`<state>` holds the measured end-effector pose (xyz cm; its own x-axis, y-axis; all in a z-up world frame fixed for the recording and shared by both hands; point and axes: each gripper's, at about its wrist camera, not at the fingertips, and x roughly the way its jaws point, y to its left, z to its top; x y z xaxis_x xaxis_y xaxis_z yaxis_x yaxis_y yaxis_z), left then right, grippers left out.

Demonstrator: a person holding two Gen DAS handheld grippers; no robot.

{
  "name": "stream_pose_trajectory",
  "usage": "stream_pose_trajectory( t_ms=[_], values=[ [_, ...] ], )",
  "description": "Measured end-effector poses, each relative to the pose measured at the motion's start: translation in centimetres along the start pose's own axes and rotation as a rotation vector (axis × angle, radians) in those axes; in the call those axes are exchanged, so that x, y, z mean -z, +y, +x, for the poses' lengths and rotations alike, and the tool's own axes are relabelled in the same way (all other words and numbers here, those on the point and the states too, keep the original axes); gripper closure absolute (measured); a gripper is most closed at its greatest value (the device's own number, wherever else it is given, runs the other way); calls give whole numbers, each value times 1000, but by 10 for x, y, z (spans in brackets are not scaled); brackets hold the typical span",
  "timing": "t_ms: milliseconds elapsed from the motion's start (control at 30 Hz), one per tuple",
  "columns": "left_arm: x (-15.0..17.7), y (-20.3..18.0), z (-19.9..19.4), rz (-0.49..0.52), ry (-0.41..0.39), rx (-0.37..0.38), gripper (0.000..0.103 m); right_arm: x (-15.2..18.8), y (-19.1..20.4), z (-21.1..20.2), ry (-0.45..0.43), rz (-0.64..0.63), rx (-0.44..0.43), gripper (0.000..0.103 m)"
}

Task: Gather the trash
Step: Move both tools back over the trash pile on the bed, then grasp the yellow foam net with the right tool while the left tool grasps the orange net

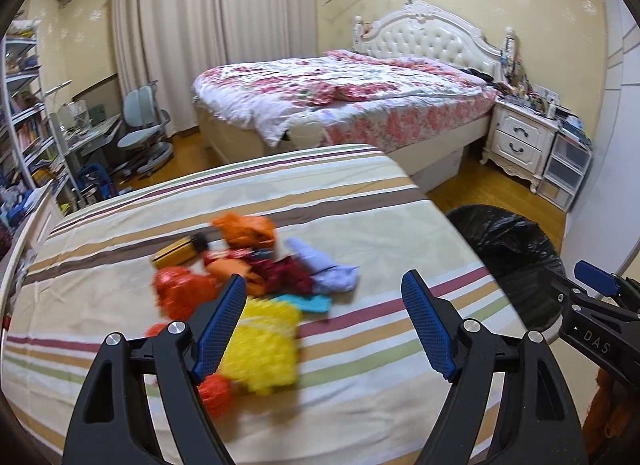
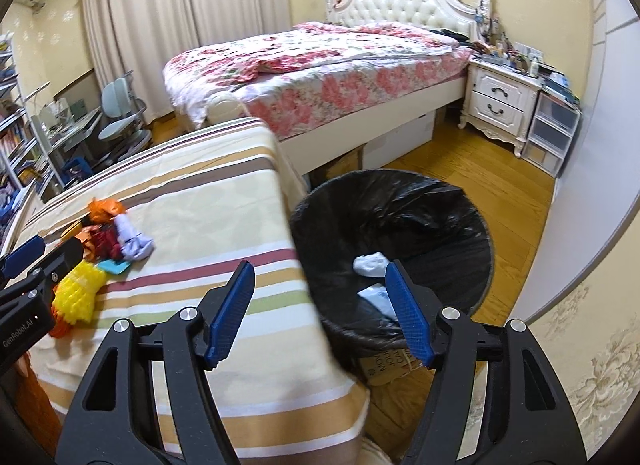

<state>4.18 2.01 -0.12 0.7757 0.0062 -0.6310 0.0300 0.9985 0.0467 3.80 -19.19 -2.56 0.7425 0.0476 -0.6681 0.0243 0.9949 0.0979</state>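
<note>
Two grippers hover over a striped table (image 1: pixel 360 193), and neither holds anything. In the left wrist view the left gripper (image 1: pixel 324 325) fills the bottom of the frame with its blue pads spread wide apart. Just past its left pad lies the pile of trash (image 1: pixel 248 277): a yellow net (image 1: pixel 264 349) nearest, an orange bag (image 1: pixel 246 231) at the far side, a pale purple wrapper (image 1: pixel 328 269) to the right, and a small turquoise scrap (image 1: pixel 306 303) between net and wrapper.

In the right wrist view the right gripper (image 2: pixel 320 313) sits at bottom centre, jaws parted and empty, straddling the table's right edge. The bin (image 2: pixel 400 201), lined with a black bag, stands on the wooden floor (image 2: pixel 480 169) beside the table, right of centre, and two white crumpled pieces (image 2: pixel 370 265) lie inside it. A bed (image 2: pixel 320 65) with a floral cover fills the upper middle.
</note>
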Motion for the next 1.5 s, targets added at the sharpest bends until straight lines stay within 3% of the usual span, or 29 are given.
stream_pose_trajectory(
  t_ms=[567, 867, 1200, 1267, 1300, 1500],
  values=[
    [48, 143, -26, -176, 22, -231, 25, 10, 143, -3, 36, -208, -197, 37],
    [67, 193, -27, -231, 50, -308, 25, 16, 201, 6, 75, -302, -258, 37],
    [73, 207, -22, -264, 65, -298, 25, 22, 219, 31, 158, -309, -260, 38],
    [74, 206, -21, -265, 69, -288, 25, 24, 219, 32, 174, -308, -276, 46],
    [74, 204, -21, -265, 70, -283, 25, 25, 220, 32, 182, -305, -287, 56],
    [72, 193, -21, -259, 70, -254, 25, 25, 217, 21, 155, -321, -283, 60]
  ],
)
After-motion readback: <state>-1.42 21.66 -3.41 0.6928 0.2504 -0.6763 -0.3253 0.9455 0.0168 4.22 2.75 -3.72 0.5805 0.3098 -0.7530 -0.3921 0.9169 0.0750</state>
